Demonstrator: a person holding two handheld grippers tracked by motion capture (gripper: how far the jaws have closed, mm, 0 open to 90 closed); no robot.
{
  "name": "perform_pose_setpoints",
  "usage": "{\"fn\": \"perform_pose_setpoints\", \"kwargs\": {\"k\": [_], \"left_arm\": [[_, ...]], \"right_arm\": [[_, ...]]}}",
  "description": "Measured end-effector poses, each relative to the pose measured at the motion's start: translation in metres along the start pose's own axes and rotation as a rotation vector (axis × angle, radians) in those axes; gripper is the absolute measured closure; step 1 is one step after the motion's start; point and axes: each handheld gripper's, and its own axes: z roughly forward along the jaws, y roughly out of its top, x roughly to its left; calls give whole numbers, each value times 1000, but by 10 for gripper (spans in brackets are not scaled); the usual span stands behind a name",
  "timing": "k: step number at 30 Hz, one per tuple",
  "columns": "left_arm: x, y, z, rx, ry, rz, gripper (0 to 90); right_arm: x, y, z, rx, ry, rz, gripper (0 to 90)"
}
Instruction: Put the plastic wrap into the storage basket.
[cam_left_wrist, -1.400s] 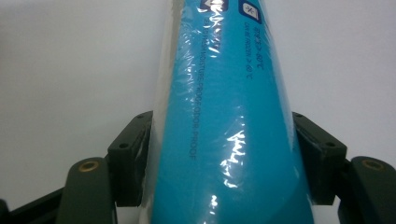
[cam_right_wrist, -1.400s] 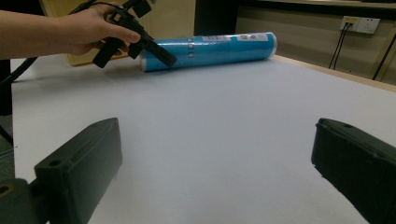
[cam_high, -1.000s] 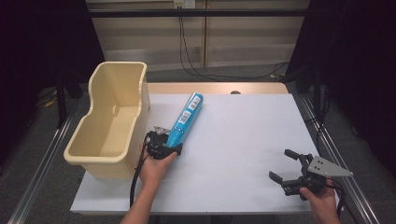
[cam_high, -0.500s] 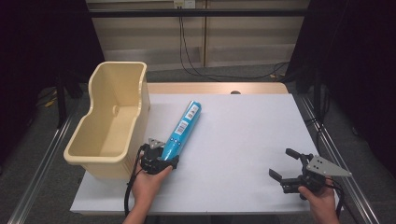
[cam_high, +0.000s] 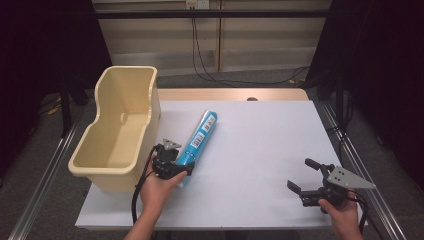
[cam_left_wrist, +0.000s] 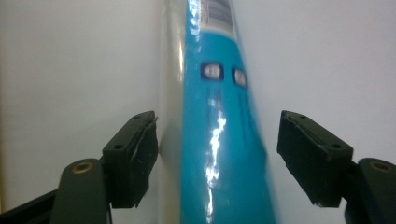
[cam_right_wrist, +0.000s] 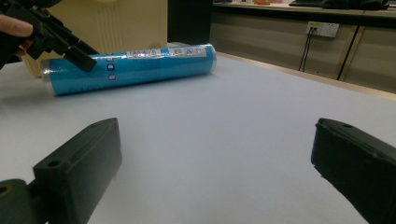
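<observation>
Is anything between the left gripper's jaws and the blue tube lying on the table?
Nothing visible. The left gripper straddles the blue tube with open jaws: one pad at its clear edge, the other apart.

A big white table (cam_high: 260, 150) sits on a grey floor (cam_high: 45, 150). Behind it is a tan wall (cam_high: 150, 35) with a white plug socket (cam_high: 197, 4). Black cables (cam_high: 200, 50) hang down. Dark curtains (cam_high: 380, 75) stand at both sides.
</observation>
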Motion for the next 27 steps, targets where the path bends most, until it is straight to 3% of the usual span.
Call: {"fn": "perform_pose_setpoints", "kwargs": {"k": [4,5,9,11,18,21,24,27], "left_arm": [[3,16,6,34,-13,13,232],[4,25,10,41,-14,-15,229],[7,36,17,65,0,-12,224],[11,44,26,100,1,-35,214],[13,58,42,149,-10,-51,209],[16,65,55,192,-18,-65,210],[17,68,63,200,-19,-74,210],[17,67,71,237,-34,-69,214]], "right_arm": [[0,1,-1,-4,0,0,12],[0,1,-1,-4,-2,-3,12],[-1,0,-2,-3,-1,0,12],[-2,0,-2,-1,0,3,12],[-2,-1,-1,5,0,5,12],[-2,-1,-1,6,4,4,13],[-2,-1,-1,9,3,4,13],[-3,-1,-1,7,3,5,13]]}}
